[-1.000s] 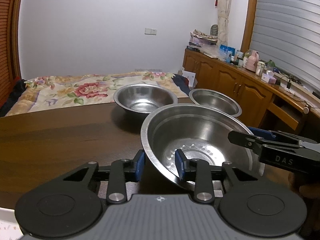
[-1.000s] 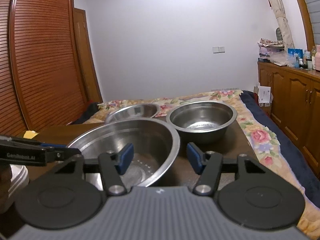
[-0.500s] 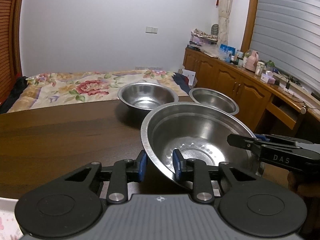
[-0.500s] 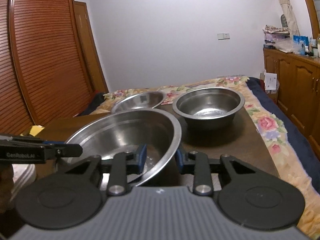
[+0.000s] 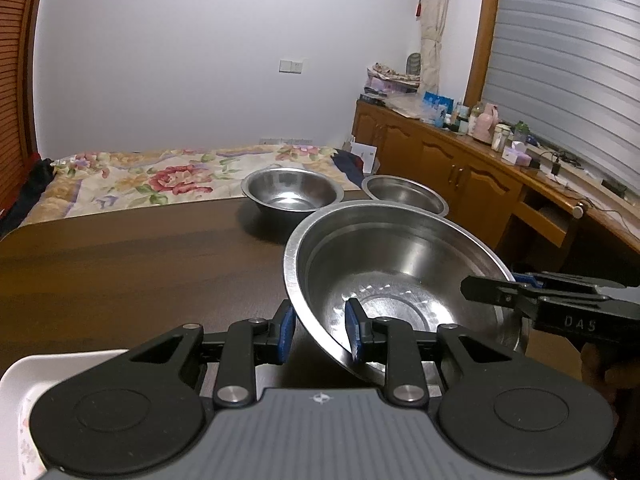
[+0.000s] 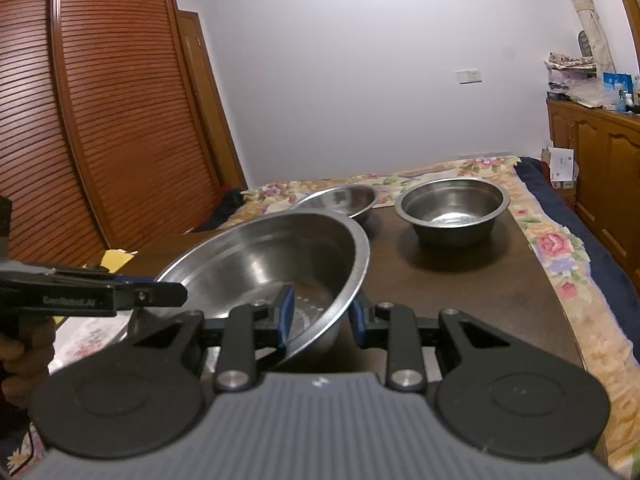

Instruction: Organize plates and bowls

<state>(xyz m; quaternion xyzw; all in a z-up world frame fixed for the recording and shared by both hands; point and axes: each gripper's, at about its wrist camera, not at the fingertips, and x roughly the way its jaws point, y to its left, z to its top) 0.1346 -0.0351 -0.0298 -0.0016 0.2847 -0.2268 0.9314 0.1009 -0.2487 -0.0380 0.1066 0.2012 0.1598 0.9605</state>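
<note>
A large steel bowl (image 5: 400, 276) (image 6: 264, 260) hangs between both grippers over the dark wooden table (image 5: 120, 272). My left gripper (image 5: 318, 332) is shut on the bowl's near-left rim, one blue pad inside the bowl and one outside. My right gripper (image 6: 322, 320) is shut on the opposite rim in the same way. Each gripper shows in the other's view: the right gripper (image 5: 480, 292), the left gripper (image 6: 168, 296). Farther back stand a deep steel bowl (image 5: 294, 196) (image 6: 452, 210) and a shallower steel bowl (image 5: 404, 196) (image 6: 344, 200).
A white plate with a floral print (image 5: 20, 384) (image 6: 88, 332) lies at the table's near edge, partly under the large bowl. A bed with a flowered cover (image 5: 140, 176) lies beyond the table. Wooden cabinets (image 5: 460, 176) line the right wall, and a slatted wardrobe (image 6: 100, 120) stands on the left.
The right gripper's jaws closed onto the large bowl's rim. Both grippers then drew back toward the near edge with the bowl, and the white plate came into the left wrist view.
</note>
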